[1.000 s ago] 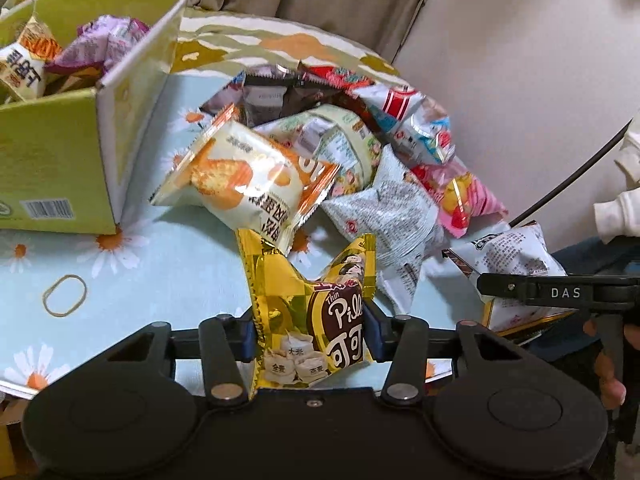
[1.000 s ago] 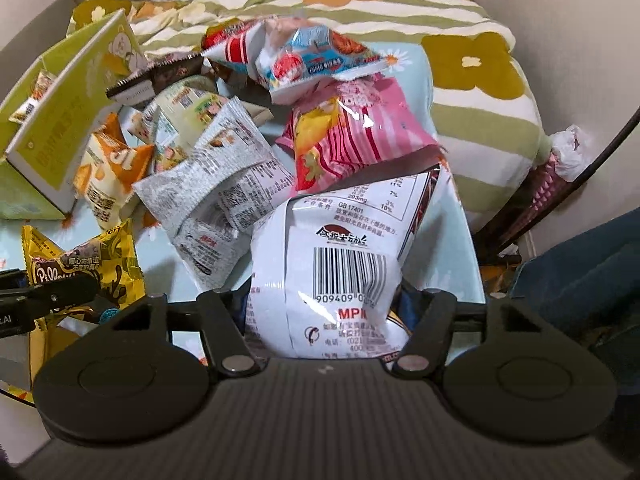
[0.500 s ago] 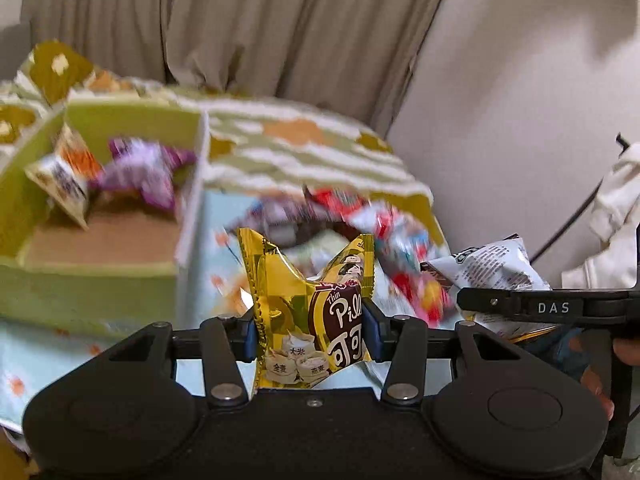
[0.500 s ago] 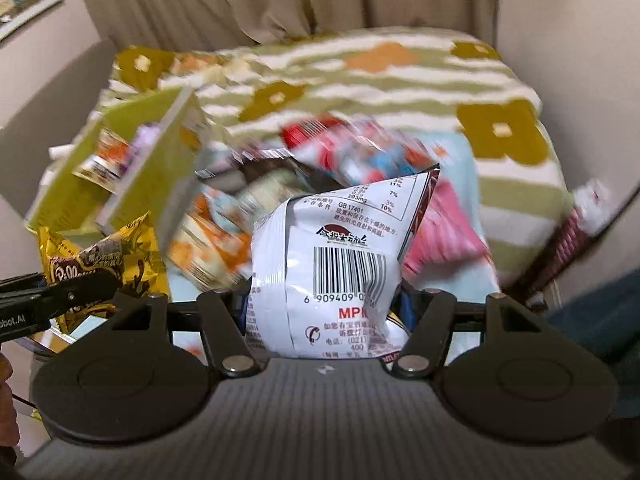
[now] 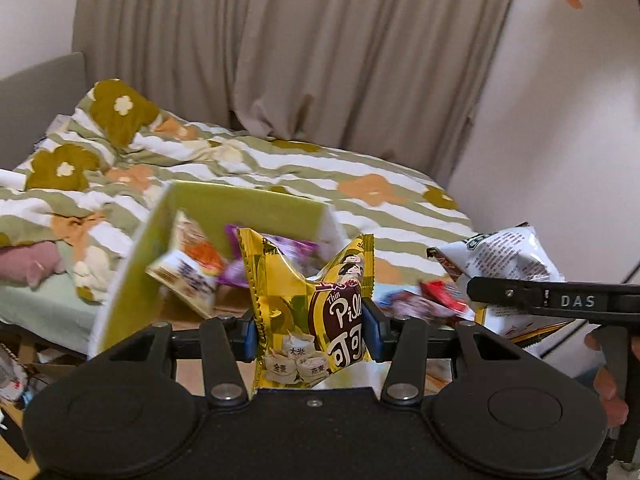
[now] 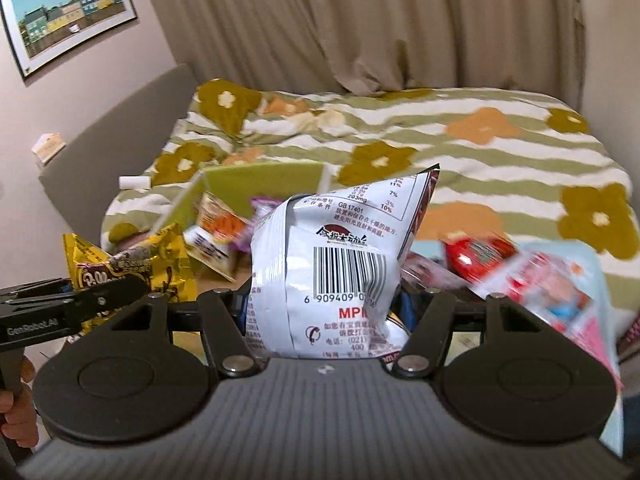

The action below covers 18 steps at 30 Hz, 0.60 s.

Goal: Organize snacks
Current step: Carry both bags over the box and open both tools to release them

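Yellow packet (image 5: 308,312): clamped in my left gripper (image 5: 310,330).
White bag (image 6: 332,268): I grip it in my right gripper (image 6: 324,312).
Green box (image 5: 132,280): ahead.

The left gripper (image 5: 310,330) is clamped on a yellow snack bag (image 5: 308,312); the right gripper (image 6: 324,312), at its 3 o'clock, pinches a white snack bag (image 6: 340,264).

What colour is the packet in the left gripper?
Yellow-gold packet with a brown label, clearest in the left wrist view.

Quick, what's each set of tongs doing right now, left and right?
Left tongs: closed on the yellow snack packet.
Right tongs: closed on the white snack bag.
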{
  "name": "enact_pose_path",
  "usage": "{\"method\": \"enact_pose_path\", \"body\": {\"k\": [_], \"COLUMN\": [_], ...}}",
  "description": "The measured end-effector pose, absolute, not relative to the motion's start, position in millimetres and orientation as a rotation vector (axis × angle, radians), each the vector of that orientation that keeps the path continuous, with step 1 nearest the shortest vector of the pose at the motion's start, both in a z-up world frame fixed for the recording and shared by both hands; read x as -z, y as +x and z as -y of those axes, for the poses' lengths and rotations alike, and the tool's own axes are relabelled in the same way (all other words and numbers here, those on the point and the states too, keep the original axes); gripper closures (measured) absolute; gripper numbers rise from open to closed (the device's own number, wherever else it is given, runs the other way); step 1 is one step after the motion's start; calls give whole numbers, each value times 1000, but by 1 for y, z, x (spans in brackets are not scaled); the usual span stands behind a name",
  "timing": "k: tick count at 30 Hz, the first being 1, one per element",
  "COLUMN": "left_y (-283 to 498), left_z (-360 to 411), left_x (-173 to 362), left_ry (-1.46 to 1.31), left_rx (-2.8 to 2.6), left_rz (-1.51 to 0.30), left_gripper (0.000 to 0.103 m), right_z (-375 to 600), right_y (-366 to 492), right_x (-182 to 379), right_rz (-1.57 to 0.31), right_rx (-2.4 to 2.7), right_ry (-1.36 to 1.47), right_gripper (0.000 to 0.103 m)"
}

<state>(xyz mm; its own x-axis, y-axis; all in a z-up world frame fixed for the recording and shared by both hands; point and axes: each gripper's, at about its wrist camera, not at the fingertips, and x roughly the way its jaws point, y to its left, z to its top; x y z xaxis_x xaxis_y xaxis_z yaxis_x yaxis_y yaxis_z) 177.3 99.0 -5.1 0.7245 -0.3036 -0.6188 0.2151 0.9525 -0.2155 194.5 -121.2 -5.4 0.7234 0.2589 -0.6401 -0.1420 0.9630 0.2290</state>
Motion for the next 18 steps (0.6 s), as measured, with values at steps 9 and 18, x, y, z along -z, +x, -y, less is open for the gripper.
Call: {"method": "enact_pose_path", "body": {"k": [9, 18], "left_y": [252, 270], "left_z": [-147, -155], "left_x": [44, 78], "left_ry": [-110, 39], "left_rx": [320, 287], "left_rz": [-820, -850], "left_gripper": [50, 1], "right_z": [50, 21], "right_y": [260, 285], "right_x": [25, 54], "right_rz": [-796, -878], "right_rx": [-192, -123], "right_ry": [156, 152], "right_gripper": [25, 25]}}
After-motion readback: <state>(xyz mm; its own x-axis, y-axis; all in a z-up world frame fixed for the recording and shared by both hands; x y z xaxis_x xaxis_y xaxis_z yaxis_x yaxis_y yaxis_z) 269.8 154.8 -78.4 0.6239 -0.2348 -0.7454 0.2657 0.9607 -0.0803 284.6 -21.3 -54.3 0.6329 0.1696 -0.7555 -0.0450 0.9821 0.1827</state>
